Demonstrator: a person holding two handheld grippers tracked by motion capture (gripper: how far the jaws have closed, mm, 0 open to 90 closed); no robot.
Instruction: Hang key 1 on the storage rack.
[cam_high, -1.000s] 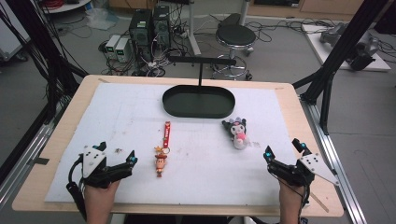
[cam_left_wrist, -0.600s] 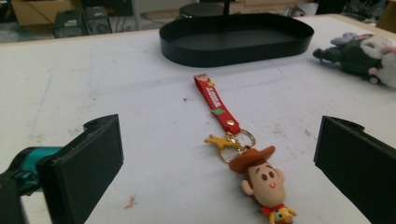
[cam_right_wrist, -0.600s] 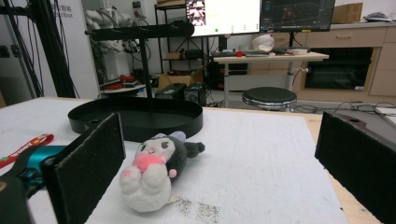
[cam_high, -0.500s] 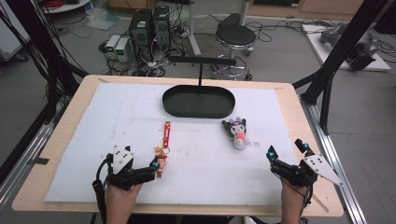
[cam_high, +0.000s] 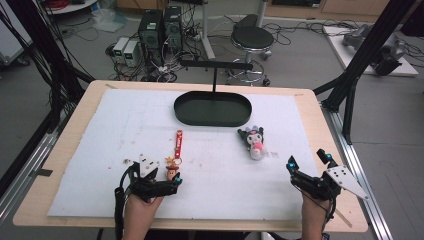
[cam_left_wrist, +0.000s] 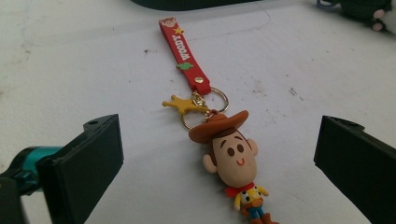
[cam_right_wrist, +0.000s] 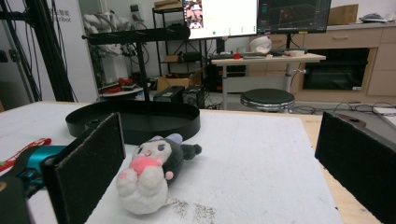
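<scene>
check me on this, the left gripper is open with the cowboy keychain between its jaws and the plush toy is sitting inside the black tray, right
Not quite: the plush toy is not inside the black tray. It lies on the white mat in front of the tray, as the high view shows. The rest holds: the left gripper is open, with the cowboy keychain lying between its jaws.

Bare mat flanks the keychain (cam_left_wrist: 224, 140); the plush toy (cam_high: 253, 141) seems well apart.
</scene>
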